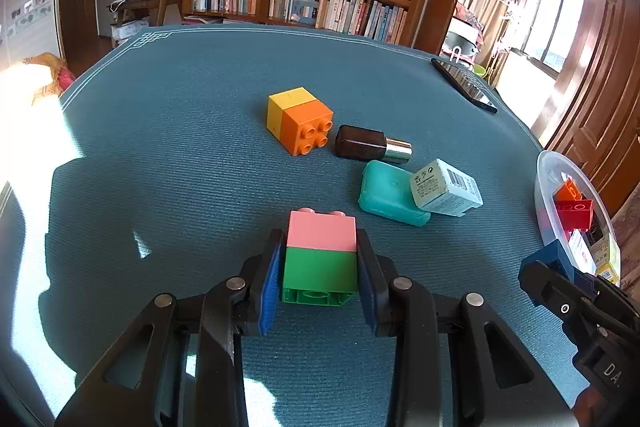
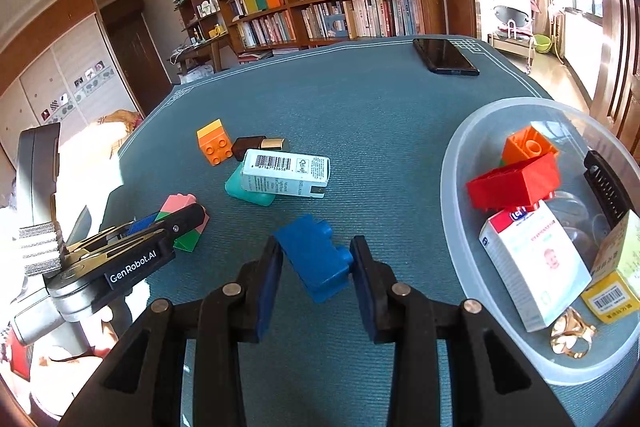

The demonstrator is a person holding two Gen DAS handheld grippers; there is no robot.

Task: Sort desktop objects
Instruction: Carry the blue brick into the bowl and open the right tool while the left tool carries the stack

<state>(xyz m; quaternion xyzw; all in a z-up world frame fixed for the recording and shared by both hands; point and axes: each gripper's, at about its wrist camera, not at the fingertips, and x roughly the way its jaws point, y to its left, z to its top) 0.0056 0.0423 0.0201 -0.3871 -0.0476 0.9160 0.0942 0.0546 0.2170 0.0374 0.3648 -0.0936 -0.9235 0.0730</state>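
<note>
Both claws have a brick in hand, so the step looks like carrying to the bowl. The left claw (image 1: 320, 267) is closed on the pink-green brick (image 1: 321, 255), a pad flat on each side, hollow base toward the camera. The right claw (image 2: 316, 263) pinches the blue brick (image 2: 316, 259) cornerwise, pads touching its opposite ends; whether it is clear of the mat (image 2: 360, 99) I cannot tell.

Just right of the right claw sits the bowl (image 2: 456, 155), already holding a red brick (image 2: 516, 183), an orange one, cartons and a ring. Ahead of both claws lie the white box (image 2: 286, 173) resting on a teal case (image 2: 250, 193), then a dark bottle (image 1: 370, 143) and the orange-yellow brick (image 1: 300, 121). A phone (image 2: 444, 57) lies far ahead.

Next, probably, the right claw swings right over the rim and opens; the tilted grip calls for a steady move. The left claw has the whole mat to cross.
</note>
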